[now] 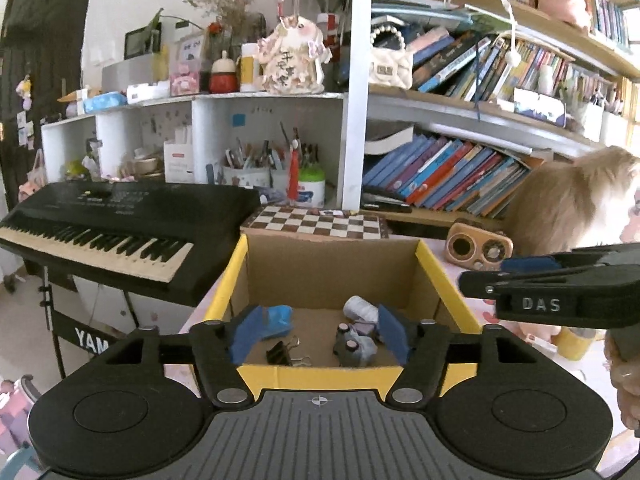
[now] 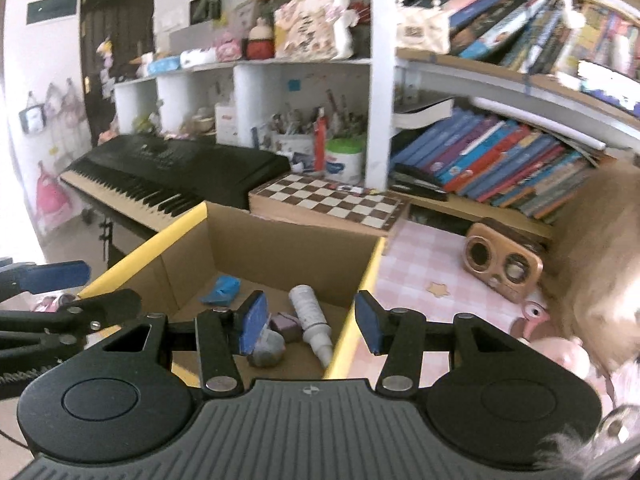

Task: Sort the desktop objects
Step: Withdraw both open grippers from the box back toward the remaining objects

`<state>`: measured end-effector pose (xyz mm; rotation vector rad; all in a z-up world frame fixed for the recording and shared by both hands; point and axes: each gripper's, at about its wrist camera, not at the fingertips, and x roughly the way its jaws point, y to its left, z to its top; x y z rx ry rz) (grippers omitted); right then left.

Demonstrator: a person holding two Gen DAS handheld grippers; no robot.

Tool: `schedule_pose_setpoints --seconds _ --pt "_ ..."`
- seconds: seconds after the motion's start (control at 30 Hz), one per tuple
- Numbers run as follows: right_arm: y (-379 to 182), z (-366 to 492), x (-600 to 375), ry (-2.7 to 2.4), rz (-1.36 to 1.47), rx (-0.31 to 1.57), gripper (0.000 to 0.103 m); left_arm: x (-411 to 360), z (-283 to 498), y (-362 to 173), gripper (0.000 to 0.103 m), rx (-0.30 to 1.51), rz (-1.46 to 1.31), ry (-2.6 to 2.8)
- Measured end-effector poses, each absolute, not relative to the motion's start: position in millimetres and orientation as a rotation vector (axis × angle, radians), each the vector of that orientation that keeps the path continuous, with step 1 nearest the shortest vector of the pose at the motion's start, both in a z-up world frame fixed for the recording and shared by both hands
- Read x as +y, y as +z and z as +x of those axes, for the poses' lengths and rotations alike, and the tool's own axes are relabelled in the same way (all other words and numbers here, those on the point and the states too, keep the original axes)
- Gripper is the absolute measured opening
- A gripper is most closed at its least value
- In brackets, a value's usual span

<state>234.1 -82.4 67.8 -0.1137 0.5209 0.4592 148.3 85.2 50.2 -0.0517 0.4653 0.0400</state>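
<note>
The left gripper (image 1: 320, 334) has its two blue pads well apart, with nothing between them; it hangs over the near edge of the cardboard box (image 1: 328, 270). The right gripper (image 2: 314, 320) is also open, a little narrower, and holds nothing; it is above the box's right yellow rim.

Inside the box I count five things: one blue crumpled piece (image 1: 278, 320), one black binder clip (image 1: 285, 352), one white bottle (image 2: 311, 318), one small purple block (image 2: 285, 326) and one grey rounded object (image 2: 267, 350).

The binder clip shows only in the left wrist view. The bottle's full shape and the pink checked table (image 2: 424, 256) show better in the right wrist view. Each view also catches the other gripper at its side.

Behind the box lies one chessboard (image 1: 316, 222), one keyboard (image 1: 120, 220) to the left, and one wooden speaker (image 2: 505, 266) to the right.
</note>
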Motion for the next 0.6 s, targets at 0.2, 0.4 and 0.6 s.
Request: schedule_pose_setpoints --seconds 0.2,0.4,0.6 --pt "72 197 -103 0.377 -0.091 0.481 0.047 92 122 53 0.074 0.458 -0.078 0.058" --pt "70 161 -124 0.309 -0.084 0.472 0.047 95 100 52 0.075 0.453 -0.108 0.049" --pt "65 125 -137 0.256 -0.082 0.467 0.047 91 79 51 0.075 0.453 -0.116 0.021"
